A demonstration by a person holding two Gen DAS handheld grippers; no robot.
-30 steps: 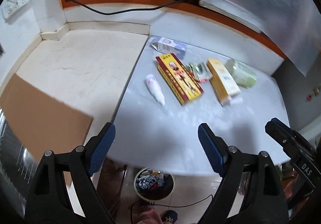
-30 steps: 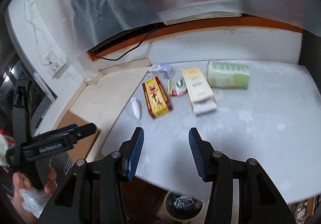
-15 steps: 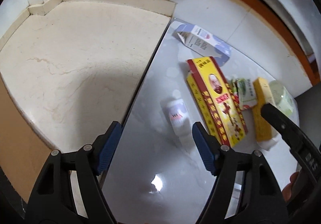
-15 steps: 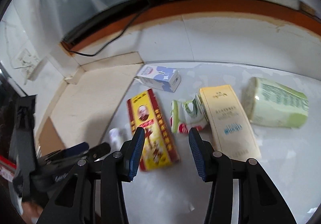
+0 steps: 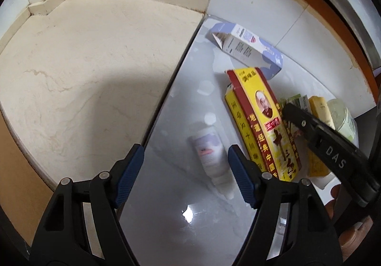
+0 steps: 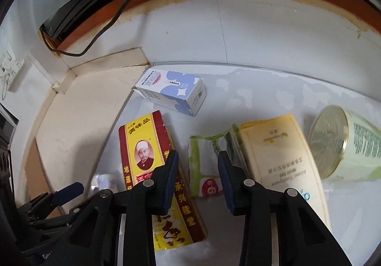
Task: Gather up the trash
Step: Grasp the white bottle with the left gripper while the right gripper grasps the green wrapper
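Observation:
Trash lies on a glossy white table (image 5: 181,218). In the left wrist view my open, empty left gripper (image 5: 185,163) hangs just above a small white tube (image 5: 210,151). A yellow-and-red box (image 5: 262,120) lies to its right, a white-and-blue carton (image 5: 245,48) behind. In the right wrist view my open, empty right gripper (image 6: 197,170) hovers over a green-and-white wrapper (image 6: 204,163), between the yellow-and-red box (image 6: 147,154) and a pale yellow box (image 6: 283,154). A green can (image 6: 345,144) lies at the right, the carton (image 6: 171,92) at the back.
A cream marble ledge (image 5: 90,70) adjoins the table's left edge. A white wall (image 6: 262,32) with an orange strip and a black cable (image 6: 107,25) runs behind. The right gripper's arm (image 5: 333,149) crosses the left wrist view at right. A wall socket (image 6: 9,68) is far left.
Both grippers have moved forward and down toward the table. The left now hangs over the white tube, the right over the green wrapper. Both stay open.

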